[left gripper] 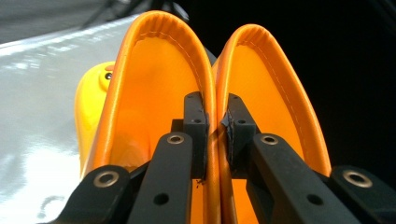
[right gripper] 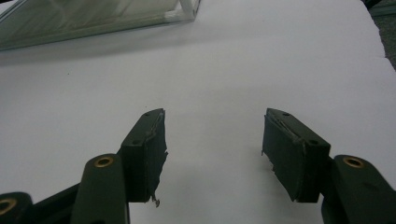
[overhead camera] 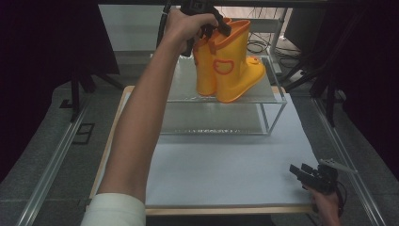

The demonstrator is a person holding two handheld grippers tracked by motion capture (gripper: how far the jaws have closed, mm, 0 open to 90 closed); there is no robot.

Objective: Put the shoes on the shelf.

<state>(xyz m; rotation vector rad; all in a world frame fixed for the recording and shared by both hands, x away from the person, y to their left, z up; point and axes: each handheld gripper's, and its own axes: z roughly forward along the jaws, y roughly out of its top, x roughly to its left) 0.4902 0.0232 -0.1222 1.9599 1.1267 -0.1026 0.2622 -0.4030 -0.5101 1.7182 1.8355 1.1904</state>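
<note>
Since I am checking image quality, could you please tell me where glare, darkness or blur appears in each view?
High view: dark surroundings, soft sheen on the glass shelf. Left gripper view: glare on the shelf; sharp orange rubber boots. Right gripper view: evenly lit white tabletop, near tongs slightly soft.

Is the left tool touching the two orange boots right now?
Touching. The left gripper view shows the left tool pinching the adjoining top rims of the orange boots between its pads.

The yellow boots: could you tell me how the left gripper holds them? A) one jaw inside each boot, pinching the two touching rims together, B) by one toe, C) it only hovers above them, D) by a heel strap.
A: in the left gripper view the left gripper has one jaw inside each of the yellow boots, clamping their adjoining rims.
</note>
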